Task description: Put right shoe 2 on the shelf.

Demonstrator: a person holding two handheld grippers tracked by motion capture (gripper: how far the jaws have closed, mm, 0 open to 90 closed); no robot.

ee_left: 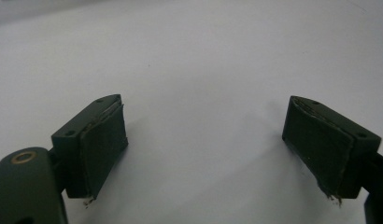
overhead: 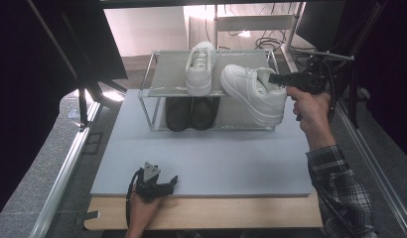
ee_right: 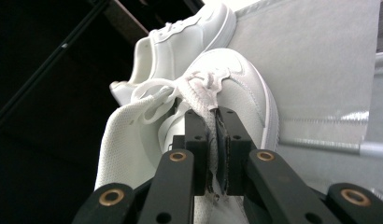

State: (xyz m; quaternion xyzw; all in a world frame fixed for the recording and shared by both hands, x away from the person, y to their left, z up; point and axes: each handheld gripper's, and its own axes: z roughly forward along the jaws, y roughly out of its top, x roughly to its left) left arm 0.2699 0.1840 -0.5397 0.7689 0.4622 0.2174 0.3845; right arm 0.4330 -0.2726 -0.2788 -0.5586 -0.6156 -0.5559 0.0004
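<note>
My right gripper is shut on the tongue of a white sneaker and holds it in the air at the right end of the metal shoe rack, toe tilted toward the left. In the right gripper view the two jaws pinch the tongue and laces of this sneaker. A second white sneaker stands on the rack's top shelf. Near the table's front edge my left gripper rests open, with nothing between its pads.
A pair of black shoes sits on the rack's lower shelf. A grey mat covers the table in front of the rack. Dark stands and cables crowd the right and far sides.
</note>
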